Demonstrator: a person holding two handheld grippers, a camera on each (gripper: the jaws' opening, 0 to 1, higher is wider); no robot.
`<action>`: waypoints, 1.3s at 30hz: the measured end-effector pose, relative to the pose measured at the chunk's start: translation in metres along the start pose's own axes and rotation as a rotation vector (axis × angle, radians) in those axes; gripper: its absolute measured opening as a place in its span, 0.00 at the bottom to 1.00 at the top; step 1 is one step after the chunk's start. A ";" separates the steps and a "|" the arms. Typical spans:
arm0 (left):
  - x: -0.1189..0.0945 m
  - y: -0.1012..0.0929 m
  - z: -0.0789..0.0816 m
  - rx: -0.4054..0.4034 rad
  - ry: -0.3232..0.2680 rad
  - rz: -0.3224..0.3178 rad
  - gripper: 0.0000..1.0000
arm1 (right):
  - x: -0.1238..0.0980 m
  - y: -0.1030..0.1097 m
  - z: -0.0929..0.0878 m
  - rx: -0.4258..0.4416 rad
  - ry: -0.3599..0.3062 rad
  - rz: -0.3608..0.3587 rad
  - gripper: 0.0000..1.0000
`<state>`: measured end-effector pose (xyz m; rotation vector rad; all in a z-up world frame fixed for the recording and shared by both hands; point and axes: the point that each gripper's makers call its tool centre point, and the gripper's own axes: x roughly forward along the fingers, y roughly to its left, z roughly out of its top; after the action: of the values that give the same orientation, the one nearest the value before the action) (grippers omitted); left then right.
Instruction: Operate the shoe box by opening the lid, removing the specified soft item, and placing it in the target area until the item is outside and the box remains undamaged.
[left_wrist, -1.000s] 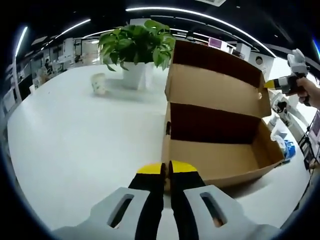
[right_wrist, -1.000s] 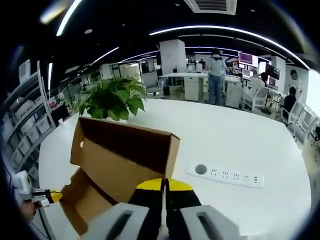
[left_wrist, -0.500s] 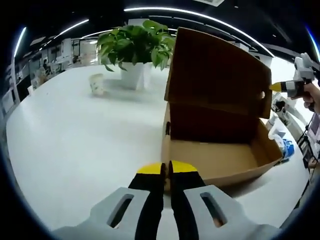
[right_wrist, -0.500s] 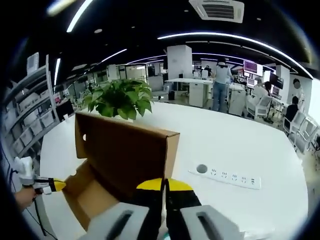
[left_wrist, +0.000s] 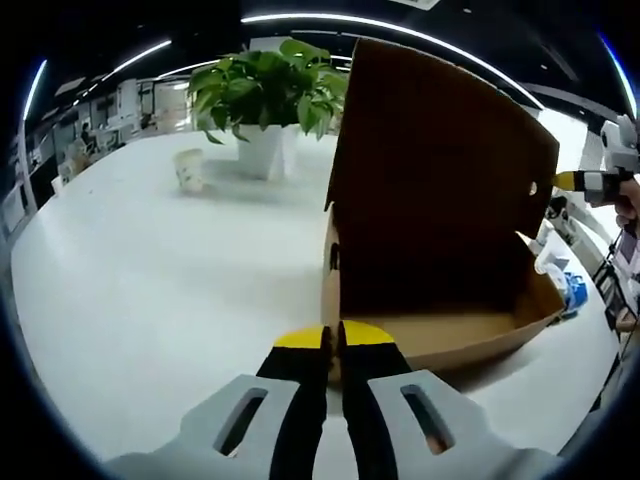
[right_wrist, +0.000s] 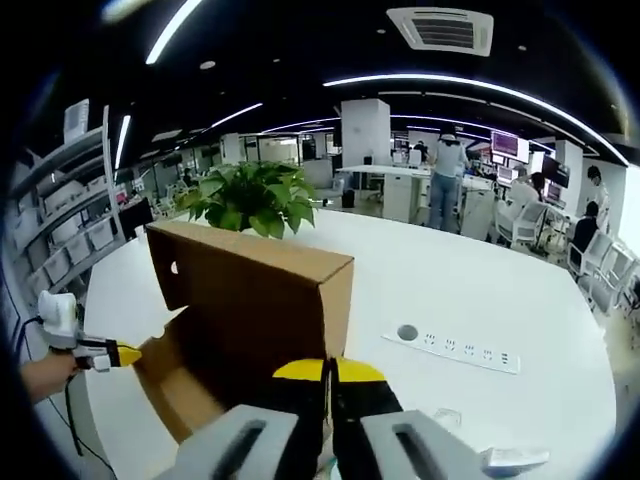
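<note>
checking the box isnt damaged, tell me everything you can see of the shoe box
The shoe box is plain brown cardboard, sitting on the white table near a potted plant. Its hinged lid stands raised, roughly upright over the back wall, with a small round hole near one edge. The visible part of the tray looks empty. No tears or crushed corners show. Neither tool visibly touches it.

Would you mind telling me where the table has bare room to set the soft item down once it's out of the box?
The white table is bare between the shoe box, the paper cup and the potted plant. In the right gripper view, a second open stretch lies between the box and the power strip. It is tighter at the box's far end, where items sit.
</note>
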<state>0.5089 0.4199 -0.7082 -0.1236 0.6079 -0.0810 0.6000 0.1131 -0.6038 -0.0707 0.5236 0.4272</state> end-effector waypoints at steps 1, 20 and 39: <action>0.000 0.000 0.000 0.000 -0.001 -0.002 0.02 | -0.001 0.000 -0.001 -0.002 -0.001 0.001 0.00; 0.001 0.000 0.000 0.003 0.013 -0.046 0.03 | -0.020 0.016 -0.031 0.050 -0.044 0.011 0.00; 0.002 -0.003 0.004 0.075 0.026 -0.088 0.05 | -0.022 0.022 -0.056 0.102 -0.051 0.027 0.00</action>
<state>0.5127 0.4172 -0.7051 -0.0766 0.6243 -0.1906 0.5477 0.1152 -0.6408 0.0455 0.4955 0.4273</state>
